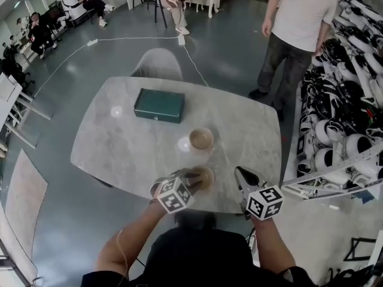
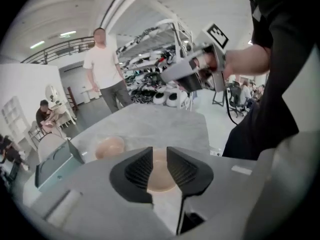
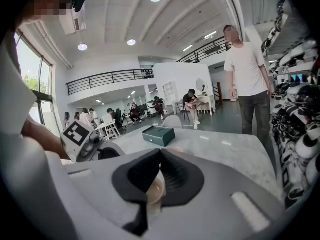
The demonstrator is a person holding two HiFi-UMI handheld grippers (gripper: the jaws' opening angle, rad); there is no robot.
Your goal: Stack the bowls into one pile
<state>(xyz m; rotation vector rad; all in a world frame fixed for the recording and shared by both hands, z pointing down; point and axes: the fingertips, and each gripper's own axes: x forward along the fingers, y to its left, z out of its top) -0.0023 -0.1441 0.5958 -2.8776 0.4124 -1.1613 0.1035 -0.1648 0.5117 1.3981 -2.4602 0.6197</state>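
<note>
Two tan bowls stand apart on the marble table [image 1: 119, 142]. The far bowl [image 1: 201, 139] [image 2: 110, 146] sits near the middle. The near bowl [image 1: 203, 177] rests by the front edge and shows beyond the gap of my left gripper [image 2: 159, 150]. That gripper [image 1: 190, 175] hovers at the near bowl's left rim, its jaws open with nothing between the pads. My right gripper [image 1: 239, 173] [image 3: 160, 151] is to the right of the near bowl, tips meeting and empty. The near bowl [image 3: 155, 189] shows below those tips.
A dark green box [image 1: 159, 104] lies on the table's far side, with a grey chair [image 1: 157, 63] behind it. A person in a white shirt [image 1: 296, 28] stands at the far right. A rack of white gear [image 1: 341, 130] lines the right side.
</note>
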